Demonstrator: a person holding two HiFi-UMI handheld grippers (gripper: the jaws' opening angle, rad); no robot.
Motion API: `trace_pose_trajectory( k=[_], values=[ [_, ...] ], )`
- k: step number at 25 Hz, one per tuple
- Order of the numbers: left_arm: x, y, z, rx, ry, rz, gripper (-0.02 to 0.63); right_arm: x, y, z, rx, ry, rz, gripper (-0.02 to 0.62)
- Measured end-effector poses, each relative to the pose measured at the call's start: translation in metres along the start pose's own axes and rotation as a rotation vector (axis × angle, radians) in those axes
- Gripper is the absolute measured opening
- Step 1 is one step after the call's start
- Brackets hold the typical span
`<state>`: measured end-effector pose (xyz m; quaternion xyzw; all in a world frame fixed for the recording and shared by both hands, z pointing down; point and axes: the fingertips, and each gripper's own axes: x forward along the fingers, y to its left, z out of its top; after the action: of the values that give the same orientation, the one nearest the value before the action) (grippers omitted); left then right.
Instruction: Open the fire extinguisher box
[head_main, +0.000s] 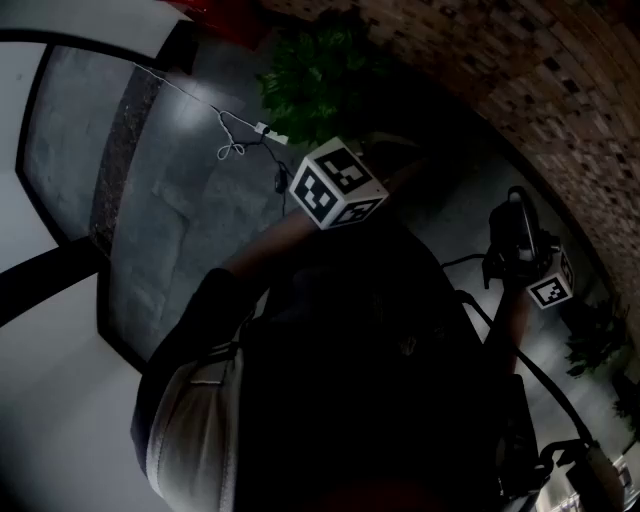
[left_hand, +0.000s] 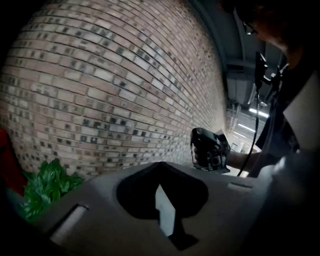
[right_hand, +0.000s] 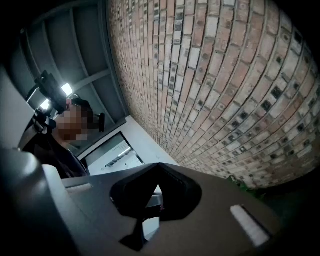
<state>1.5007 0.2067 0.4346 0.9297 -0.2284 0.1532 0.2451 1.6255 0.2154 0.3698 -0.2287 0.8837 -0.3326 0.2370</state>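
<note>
1. We are looking along the left gripper (left_hand: 160, 166). Its jaws are pressing together at the tips, with nothing between them.
2. It is pointing at the brick wall (left_hand: 115, 85), and a green plant (left_hand: 47, 186) is sitting low on the left.
3. At the far left edge, just past the plant, a red patch (left_hand: 7, 162) is showing. Too little of it is in view for us to tell whether it is the fire extinguisher box.
4. That red patch is lying down and to the left of the left jaws, well apart from them, with the plant in between.
5. Over to the right gripper (right_hand: 157, 166): its jaws are also meeting at the tips, and they are pinching nothing. It is aiming up along the same wall, towards the ceiling (right_hand: 75, 60).
6. In the left gripper view we are seeing the right gripper out to the right of the left jaws, on the far side from the red patch.
7. The head view is running dark. We are making out the grey floor (head_main: 170, 220), a white cable (head_main: 232, 135) lying on it, and a sliver of red (head_main: 215, 6) at the top edge, beyond the plant.
</note>
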Motion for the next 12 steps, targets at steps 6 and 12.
trace_pose_trajectory(
  k=[6, 12],
  values=[
    [-0.032, 0.003, -0.006, -0.105, -0.054, 0.079, 0.005, 0.014, 0.016, -0.016, -0.104, 0.191, -0.02, 0.0],
    [-0.069, 0.02, 0.013, -0.079, -0.154, 0.168, 0.005, 0.053, 0.026, -0.045, -0.146, 0.325, 0.014, 0.0]
  ],
)
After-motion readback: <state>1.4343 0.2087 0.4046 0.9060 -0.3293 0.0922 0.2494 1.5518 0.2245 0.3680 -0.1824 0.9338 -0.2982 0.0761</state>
